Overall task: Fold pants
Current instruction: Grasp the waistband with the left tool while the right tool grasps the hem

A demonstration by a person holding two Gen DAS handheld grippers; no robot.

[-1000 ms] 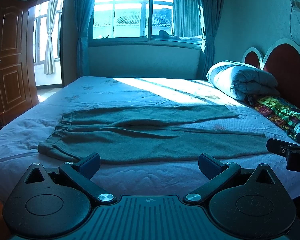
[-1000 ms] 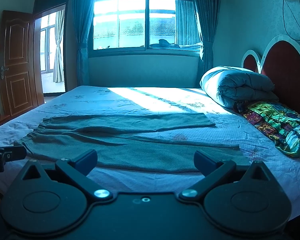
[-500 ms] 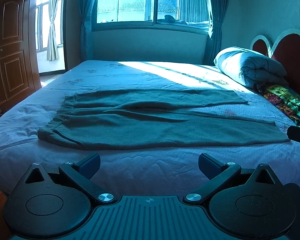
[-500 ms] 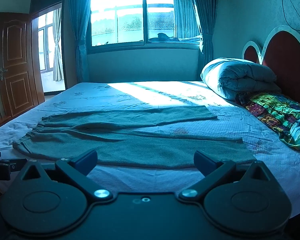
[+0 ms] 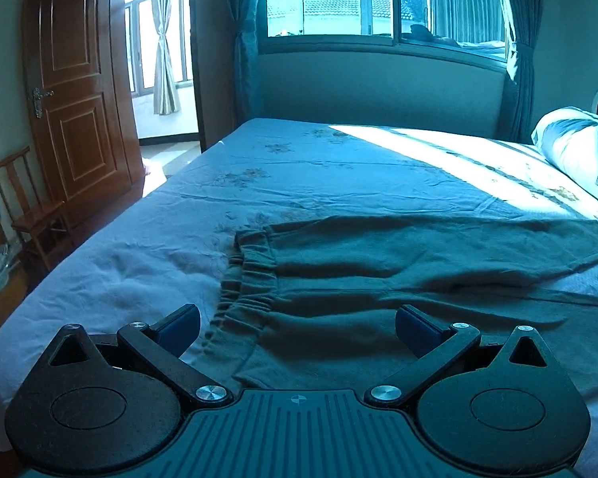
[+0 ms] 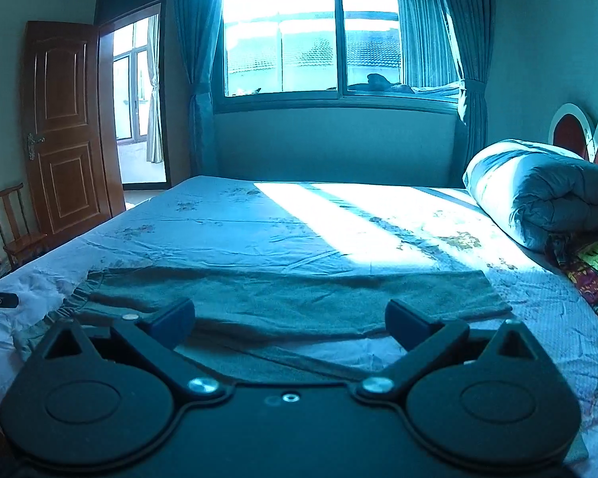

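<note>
Both grippers low over pants (image 5: pixel 398 279)

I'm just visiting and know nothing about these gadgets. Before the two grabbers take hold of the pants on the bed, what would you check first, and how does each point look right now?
1. Left gripper open wide enough to take cloth: ok.
2. Right gripper open and holding nothing: ok.
3. Left gripper lined up over the waistband end of the pants: ok.
4. Right gripper over the leg end: ok, the far leg's hem lies ahead to its right.
5. Pants lying flat: not ok, some wrinkles and the legs are splayed apart.
6. Near leg's hem located: cannot tell, hidden below the right gripper.
</note>
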